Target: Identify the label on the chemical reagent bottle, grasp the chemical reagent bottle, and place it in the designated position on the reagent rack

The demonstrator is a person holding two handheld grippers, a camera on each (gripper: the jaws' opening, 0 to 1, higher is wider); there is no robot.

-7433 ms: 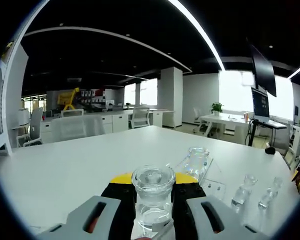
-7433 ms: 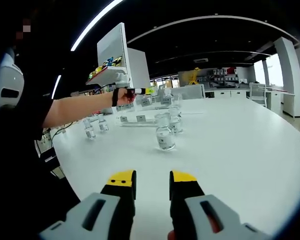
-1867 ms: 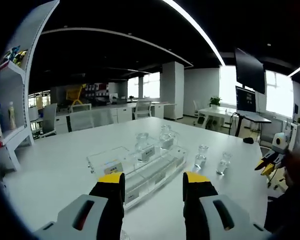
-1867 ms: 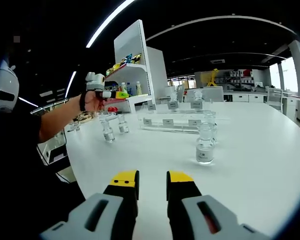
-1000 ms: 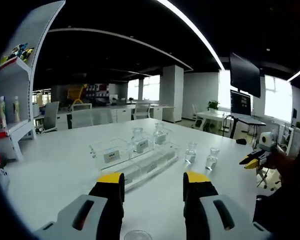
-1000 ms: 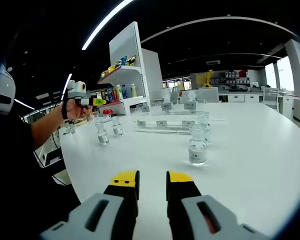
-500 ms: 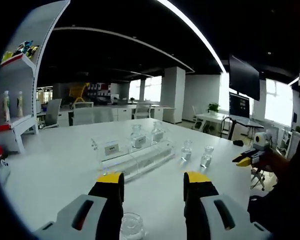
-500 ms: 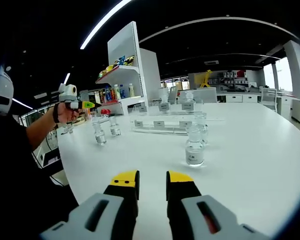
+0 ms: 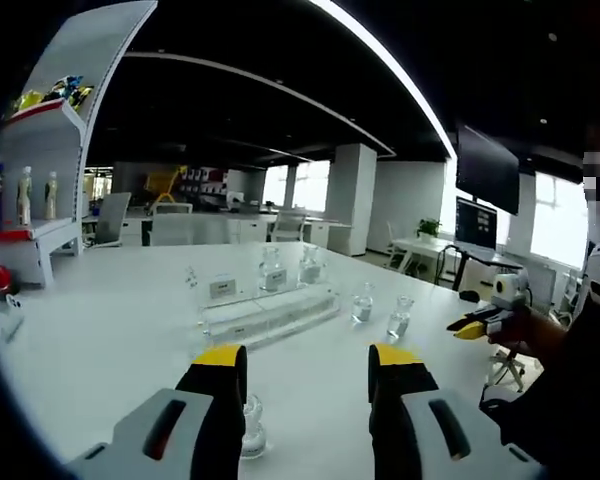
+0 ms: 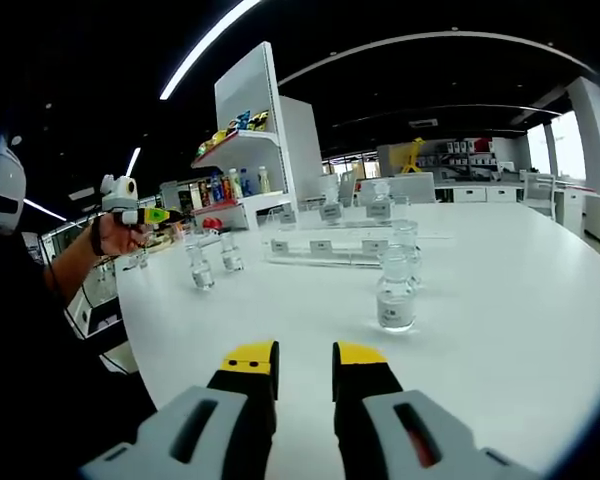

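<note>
A clear reagent rack (image 9: 267,312) with white labels lies mid-table, and two glass bottles (image 9: 271,271) stand in it. My left gripper (image 9: 307,358) is open and holds nothing, well short of the rack. A single stoppered bottle (image 9: 250,430) stands on the table just beside its left jaw. In the right gripper view that bottle (image 10: 394,291) stands ahead and slightly right of my open, unloaded right gripper (image 10: 303,356), in front of the rack (image 10: 325,247). Two small bottles (image 10: 201,266) stand left of the rack. A hand holds the left gripper (image 10: 138,215) far left, above the table edge.
A white shelf unit (image 10: 252,130) with coloured bottles stands beyond the table. The broad white table (image 10: 500,300) has bare surface to the right. The right gripper (image 9: 485,321), held by a hand, shows beyond the table's right edge. Desks, chairs and a monitor (image 9: 480,170) fill the room behind.
The left gripper, shut on a bottle 7.4 s ago, is now open and has drawn back from the rack toward the person. The right gripper has hardly moved.
</note>
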